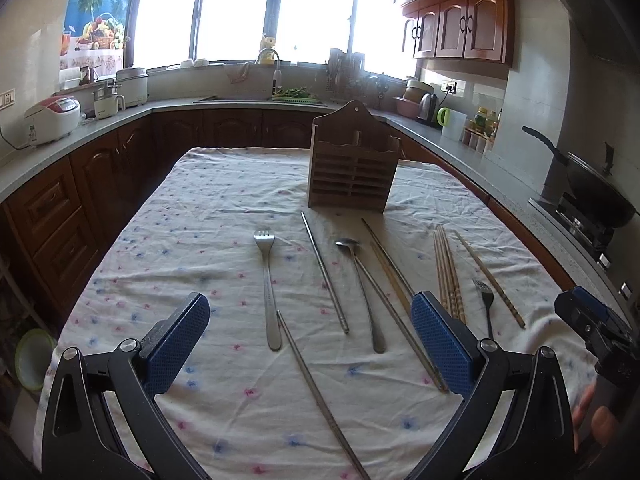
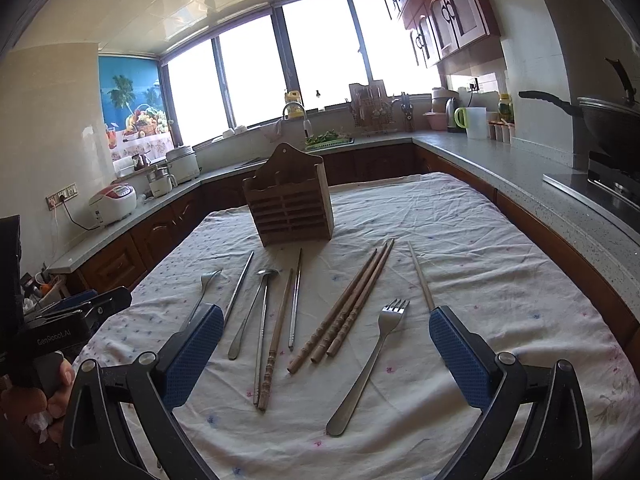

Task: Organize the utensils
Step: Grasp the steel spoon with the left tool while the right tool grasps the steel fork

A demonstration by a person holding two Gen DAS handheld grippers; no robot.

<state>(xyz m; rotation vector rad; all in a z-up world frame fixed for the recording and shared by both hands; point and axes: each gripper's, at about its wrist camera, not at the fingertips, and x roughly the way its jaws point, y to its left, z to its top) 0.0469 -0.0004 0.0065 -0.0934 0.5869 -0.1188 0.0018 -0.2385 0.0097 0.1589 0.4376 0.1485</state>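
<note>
A wooden utensil holder [image 1: 354, 164] stands upright at the far middle of the cloth-covered table [image 1: 208, 208]; it also shows in the right wrist view [image 2: 290, 204]. Loose utensils lie in front of it: a fork [image 1: 267, 280], a spoon [image 1: 360, 288], metal chopsticks [image 1: 324, 276], a bundle of wooden chopsticks [image 1: 448, 276] and a second fork [image 1: 486, 300]. In the right wrist view I see that fork [image 2: 372, 360], three wooden chopsticks [image 2: 344, 312] and the spoon [image 2: 250, 312]. My left gripper [image 1: 310, 344] is open and empty above the near utensils. My right gripper [image 2: 326, 356] is open and empty over the fork.
Kitchen counters [image 1: 80, 132] wrap around the table, with a rice cooker [image 1: 52, 118], a sink [image 1: 256, 98], a kettle [image 1: 428, 106] and a wok on a stove [image 1: 592, 192]. The right gripper's body [image 1: 596, 328] shows at the left view's right edge.
</note>
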